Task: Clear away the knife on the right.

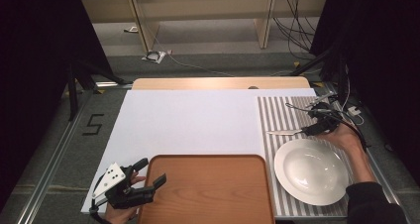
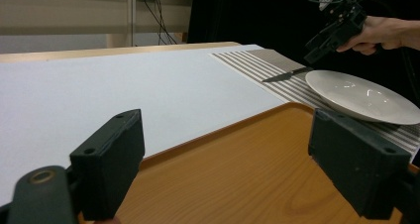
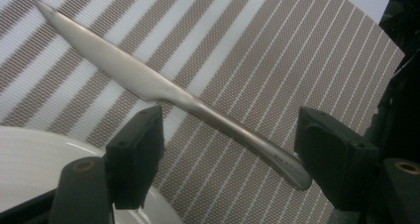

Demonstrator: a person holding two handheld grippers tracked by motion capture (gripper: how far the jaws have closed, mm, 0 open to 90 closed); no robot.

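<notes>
A silver table knife [image 1: 283,132] lies on the striped placemat [image 1: 277,110], just beyond a white deep plate [image 1: 312,170]. My right gripper [image 1: 308,130] hovers over the knife's handle end with its jaws open. In the right gripper view the knife [image 3: 148,83] runs slantwise between the jaws of the right gripper [image 3: 230,159], its handle tip close to the right jaw, and neither pad presses on it. My left gripper [image 1: 152,170] stands open at the left rim of a wooden tray [image 1: 208,184], holding nothing. The left gripper [image 2: 228,169] looks across the tray [image 2: 223,199].
A white board [image 1: 188,120] covers the table's middle, with the placemat along its right side. The plate [image 2: 361,95] sits right of the tray. Black curtains flank the table; cables and shelving lie on the floor beyond its far edge.
</notes>
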